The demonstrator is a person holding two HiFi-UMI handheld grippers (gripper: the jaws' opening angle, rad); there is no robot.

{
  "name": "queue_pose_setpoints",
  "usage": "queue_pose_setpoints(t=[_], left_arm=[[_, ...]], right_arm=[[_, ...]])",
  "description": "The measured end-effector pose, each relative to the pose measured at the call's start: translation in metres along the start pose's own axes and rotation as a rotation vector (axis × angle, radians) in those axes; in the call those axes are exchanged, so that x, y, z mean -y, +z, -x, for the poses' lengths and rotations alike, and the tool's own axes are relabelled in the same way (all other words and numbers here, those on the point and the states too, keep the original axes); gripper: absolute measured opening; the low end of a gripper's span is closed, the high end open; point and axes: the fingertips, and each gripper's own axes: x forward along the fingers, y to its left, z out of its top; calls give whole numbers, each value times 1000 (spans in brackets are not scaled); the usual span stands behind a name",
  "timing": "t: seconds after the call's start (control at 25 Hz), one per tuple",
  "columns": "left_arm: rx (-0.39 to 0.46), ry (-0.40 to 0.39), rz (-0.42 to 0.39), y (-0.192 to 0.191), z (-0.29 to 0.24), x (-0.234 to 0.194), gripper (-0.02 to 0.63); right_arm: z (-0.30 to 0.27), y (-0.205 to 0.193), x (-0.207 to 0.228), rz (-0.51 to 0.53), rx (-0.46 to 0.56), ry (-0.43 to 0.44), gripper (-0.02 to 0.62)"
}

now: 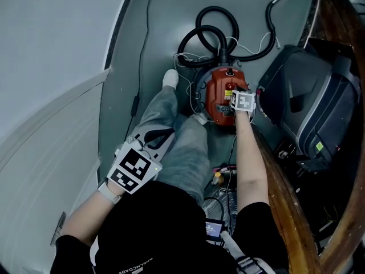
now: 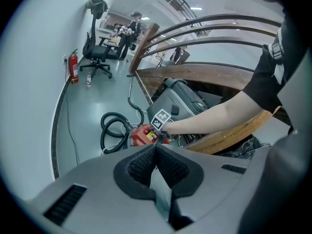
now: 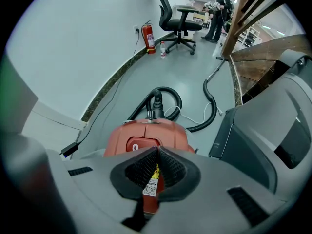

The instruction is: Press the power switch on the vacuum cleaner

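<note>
Black shirt of the person fills the bottom of the head view; jeans-clad leg extends forward to a white shoe on the grey-green floor. Left tongs: held over the knee, tips pressed together with nothing pinched, well apart from the vacuum cleaner. Right tongs: arm stretched forward, tips pressed together, nothing pinched, set low over the top of the vacuum cleaner. Vacuum cleaner: red rounded body, standing on the floor just beyond the shoe, between the leg and a large grey machine on the right. Power switch: red rocker with a white mark, on the top of the red body, just ahead of the closed right tips and slightly to their left; contact between tips and switch cannot be told. Yellow and white label: on the casing, seen in the gap under the right tips. Black hose: rises from the far end of the body and loops on the floor behind it. White cable: trails beside the hose. Curved wooden rail: runs along the right, beside the outstretched arm. Background, right gripper view: office chair and fire extinguisher against the wall.
</note>
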Motion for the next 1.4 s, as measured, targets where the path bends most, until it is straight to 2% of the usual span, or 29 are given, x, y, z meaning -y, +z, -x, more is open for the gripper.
queue_pose_setpoints(t=[0.44,0.76,1.0,1.16,1.4], left_arm=[[18,-9,-27,13,-3,19,15],[13,-2,-64,21,3,27,15],[26,-18,-107,41,14,44,15],[31,-37,-144,53,22,57,15],[72,-50,-190,84,38,75,15]], right_arm=[[30,-2,-11,-19,20,46,28],[82,6,-30,2,34,96,28],[133,13,-44,6,24,123,28],[181,26,-53,-39,72,137,28],[254,48,-66,-47,183,176,28]])
